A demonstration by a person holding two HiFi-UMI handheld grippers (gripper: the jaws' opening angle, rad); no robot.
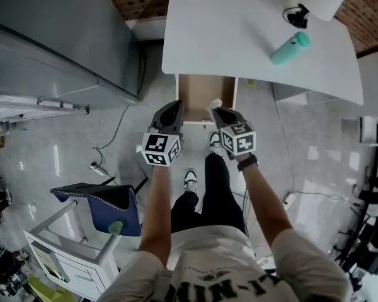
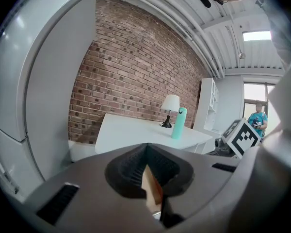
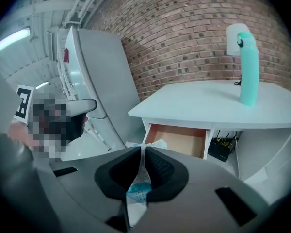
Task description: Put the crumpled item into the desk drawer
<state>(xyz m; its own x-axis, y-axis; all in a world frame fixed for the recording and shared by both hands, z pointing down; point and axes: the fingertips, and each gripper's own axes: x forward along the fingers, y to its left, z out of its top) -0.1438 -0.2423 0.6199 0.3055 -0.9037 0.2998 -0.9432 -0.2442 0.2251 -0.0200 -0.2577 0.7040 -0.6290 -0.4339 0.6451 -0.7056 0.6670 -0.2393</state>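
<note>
Head view, drawer: the drawer (image 1: 205, 94) stands pulled out under the near edge of the tabletop (image 1: 227, 36), and its wooden floor looks bare.
Head view, tools: the left tool (image 1: 171, 109) and right tool (image 1: 218, 111) hang side by side just in front of the drawer. The crumpled item (image 1: 214, 103) pokes out white from the right one's tip.
Left gripper view, left tool: the jaws are together at the tips with nothing clearly clamped. A tan sliver shows in the gap behind them, probably wood seen through it.
Right gripper view, right tool: the jaws are pinched on the crumpled item, a white wrapper with blue print squeezed between the pads. The open drawer lies ahead, beyond the tips.
Step in hand: carrying the item to the drawer; it is not yet inside.
Next move: the right tool should go forward over the drawer's floor, clearing the front panel and staying below the tabletop's near edge. Then its jaws part to drop the item. The left tool looks free to push the drawer in afterwards.
</note>
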